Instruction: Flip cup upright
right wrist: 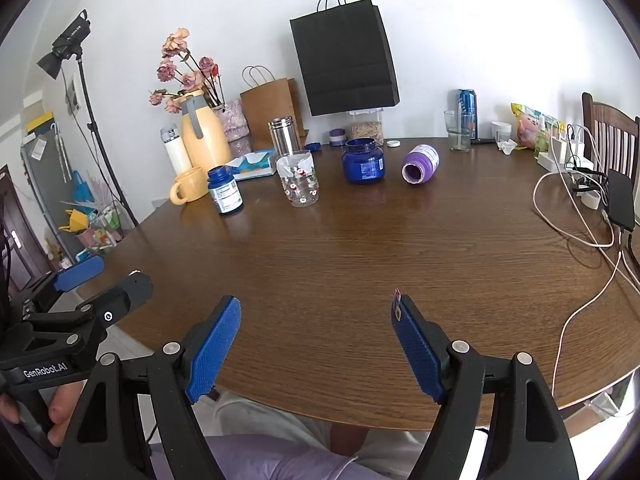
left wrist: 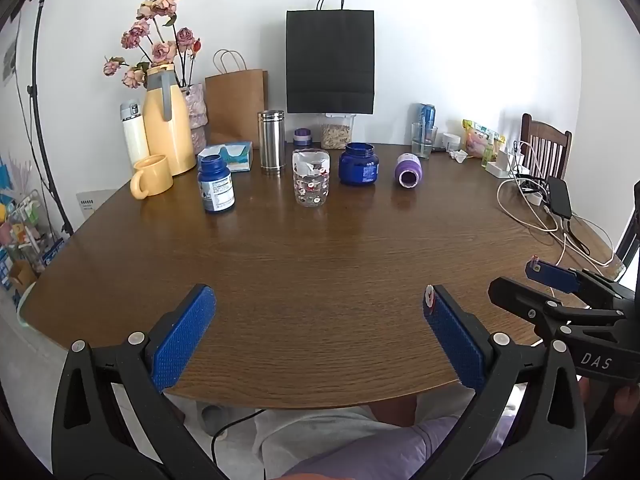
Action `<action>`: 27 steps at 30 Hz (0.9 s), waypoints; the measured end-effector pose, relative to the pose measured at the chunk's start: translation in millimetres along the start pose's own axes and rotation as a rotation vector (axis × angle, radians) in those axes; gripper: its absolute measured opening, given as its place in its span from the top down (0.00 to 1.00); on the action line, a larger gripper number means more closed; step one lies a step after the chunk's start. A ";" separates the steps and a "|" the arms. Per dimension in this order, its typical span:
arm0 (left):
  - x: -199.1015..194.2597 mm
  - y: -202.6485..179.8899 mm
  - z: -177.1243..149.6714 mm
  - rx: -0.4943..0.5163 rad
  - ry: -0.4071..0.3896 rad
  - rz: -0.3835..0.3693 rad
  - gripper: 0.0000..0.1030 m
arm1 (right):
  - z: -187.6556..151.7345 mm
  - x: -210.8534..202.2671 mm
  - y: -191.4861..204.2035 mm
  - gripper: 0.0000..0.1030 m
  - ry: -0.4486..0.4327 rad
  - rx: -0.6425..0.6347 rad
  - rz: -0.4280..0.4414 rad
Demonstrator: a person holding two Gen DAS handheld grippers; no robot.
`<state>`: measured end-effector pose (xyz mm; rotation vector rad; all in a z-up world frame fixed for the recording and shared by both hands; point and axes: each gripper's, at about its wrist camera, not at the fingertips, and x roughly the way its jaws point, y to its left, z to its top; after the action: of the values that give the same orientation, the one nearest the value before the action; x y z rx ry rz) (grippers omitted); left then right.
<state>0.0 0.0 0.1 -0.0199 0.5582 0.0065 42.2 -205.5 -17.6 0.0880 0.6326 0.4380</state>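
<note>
Nearest, both tools hover over the near edge of the wooden table [left wrist: 320, 280], side by side: the left gripper [left wrist: 318, 338] is spread wide with nothing between its 2 blue pads, and the right gripper [right wrist: 316, 344] is likewise released and empty. Well beyond them, across bare wood, the purple cup [right wrist: 420, 165] lies on its side with its mouth facing the cameras, just right of a dark blue jar [right wrist: 363, 161]. Left of that stand a clear patterned glass [right wrist: 299, 184] and a blue bottle [right wrist: 225, 191].
</note>
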 end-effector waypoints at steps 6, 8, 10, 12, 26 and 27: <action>0.2 0.1 0.0 -0.002 0.003 -0.002 0.00 | -0.3 -0.1 -0.3 0.21 0.002 0.002 0.001; 0.3 0.1 0.0 -0.001 0.002 0.000 0.00 | -0.4 0.0 -0.3 0.21 0.003 0.002 0.001; 0.2 0.0 0.0 0.000 0.001 0.000 0.00 | -0.5 0.1 -0.4 0.21 0.003 0.002 0.001; 0.1 0.1 0.0 -0.001 0.002 0.001 0.00 | -0.5 0.0 -0.3 0.21 0.003 0.002 0.001; 0.0 0.0 0.1 0.001 0.002 0.001 0.00 | -1.0 -0.1 -0.7 0.21 0.004 0.003 0.001; 0.1 -0.1 0.0 0.001 0.003 0.001 0.00 | -1.1 -0.2 -0.8 0.21 0.004 0.003 0.001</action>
<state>0.1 -0.1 0.0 -0.0187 0.5612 0.0070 41.7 -206.4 -18.5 0.0901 0.6370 0.4384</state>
